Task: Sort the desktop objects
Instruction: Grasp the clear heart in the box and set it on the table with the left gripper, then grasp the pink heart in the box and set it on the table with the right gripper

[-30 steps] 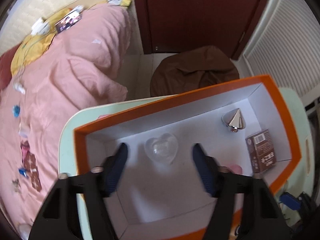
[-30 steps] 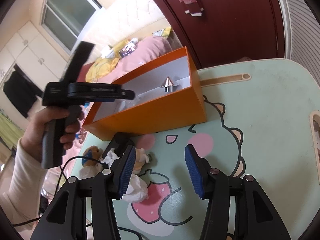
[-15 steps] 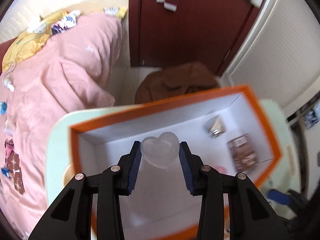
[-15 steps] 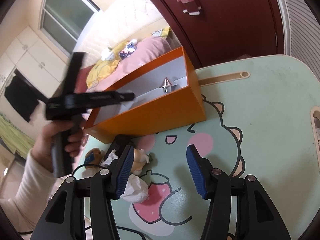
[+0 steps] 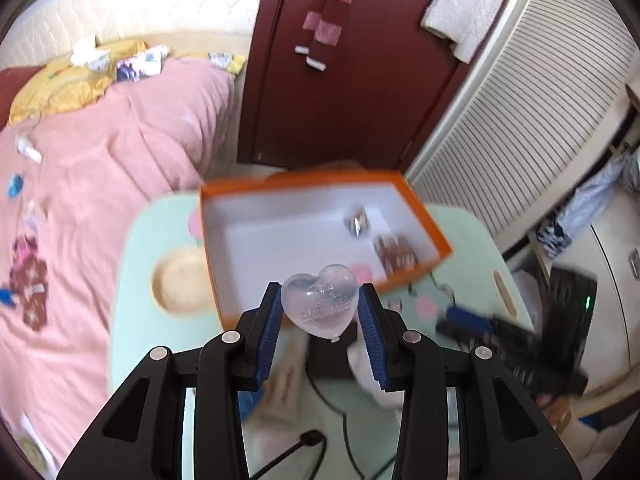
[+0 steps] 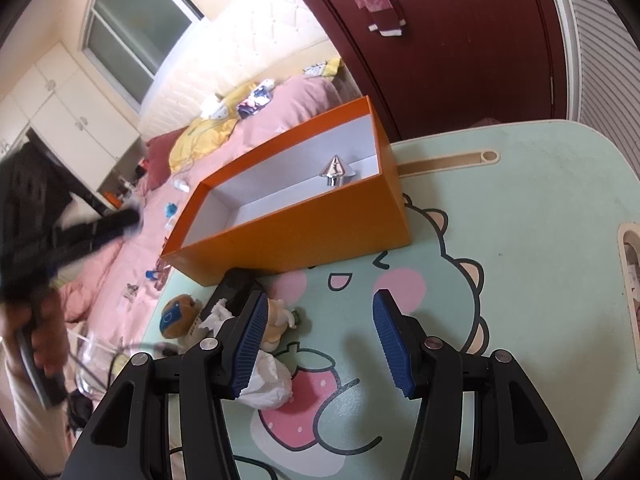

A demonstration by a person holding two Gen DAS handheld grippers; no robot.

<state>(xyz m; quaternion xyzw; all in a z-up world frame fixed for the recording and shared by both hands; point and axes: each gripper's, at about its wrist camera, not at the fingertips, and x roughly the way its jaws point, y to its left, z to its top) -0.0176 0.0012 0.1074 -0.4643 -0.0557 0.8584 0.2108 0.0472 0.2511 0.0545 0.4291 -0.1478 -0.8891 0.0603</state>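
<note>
Pink bedding [image 5: 100, 184] fills the far left of the left wrist view, and beside it begins the pale green surface [image 5: 132, 320] with a round wooden dish [image 5: 180, 280] set in it. Next to the dish stands the orange box [image 5: 240, 280], open at the top, with a silver cone [image 5: 357, 220] and a small brown packet [image 5: 394, 254] lying in its right part. The left claw [image 5: 320, 316] is clenched on a clear heart-shaped piece [image 5: 320, 304]: both blue pads press its sides, its point hangs down, and it is lifted in the air in front of the near wall of the box, not inside. To the right of it lie a black device [image 5: 520, 344] and some cables; this part is blurred.

In the right wrist view the right claw [image 6: 318, 344] is released, nothing between its pads, and it hovers over the cartoon print of the surface. A crumpled tissue [image 6: 268, 380], a small doll [image 6: 276, 320] and a brown plush toy [image 6: 176, 316] lie just beside its left finger, between it and the box.

I judge that the heart must go somewhere outside the box or back in it; the left hand alone carries it. For the small things on the surface the right claw is nearer, and they lie to its left.
</note>
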